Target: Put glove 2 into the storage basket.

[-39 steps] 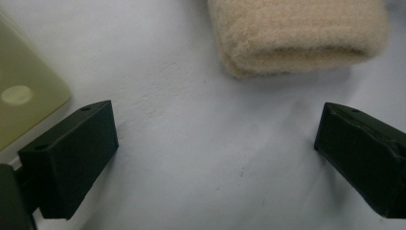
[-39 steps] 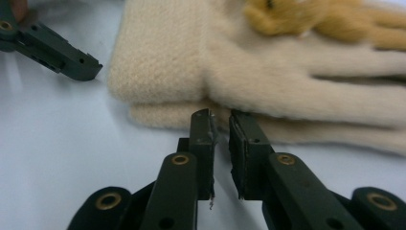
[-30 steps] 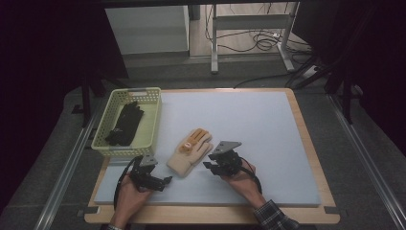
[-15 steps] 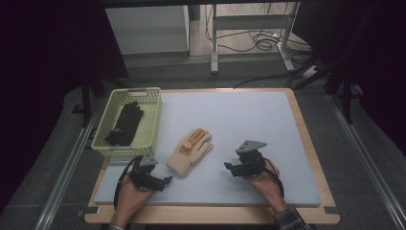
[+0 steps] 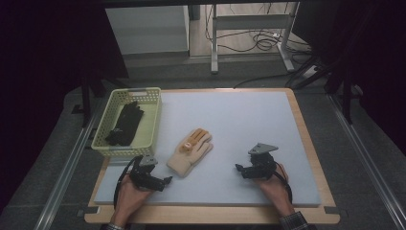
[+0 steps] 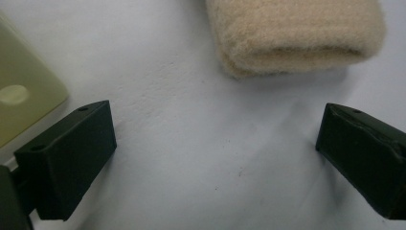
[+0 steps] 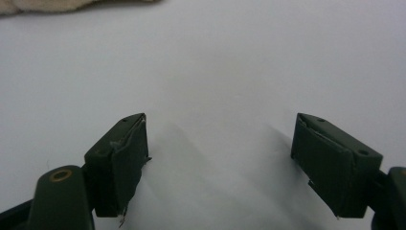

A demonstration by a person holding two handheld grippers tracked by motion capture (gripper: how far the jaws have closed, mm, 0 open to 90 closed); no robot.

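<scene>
I've got the tan glove (image 5: 189,152) lying flat on the pale blue mat (image 5: 239,120), fingers pointing up and to the right, cuff toward my near-left corner, and nothing is gripping it. My right gripper (image 5: 241,168) sits well to the right of the glove, low over the mat with my right hand (image 5: 270,184) behind it; its jaws have just been opening and they now stand wide apart with nothing but bare mat between them. In the right gripper view (image 7: 218,139) the two black jaws are clearly spread, and a sliver of the glove (image 7: 57,5) peeks in at the top left edge, well apart from the pads. On the other side, my left gripper (image 5: 165,181) rests just below and left of the glove's cuff, my left hand (image 5: 129,191) wrapped around its body. In the left gripper view (image 6: 215,139) its jaws gape wide too, empty mat between them, with the folded woolly cuff (image 6: 294,33) lying ahead, near the jaws but not touching either one. At the left edge of that same view I can see a pale green corner of the basket (image 6: 21,103). From above, that yellow-green basket (image 5: 152,103) stands at the mat's left edge, and a black glove (image 5: 125,124) lies inside it.
</scene>
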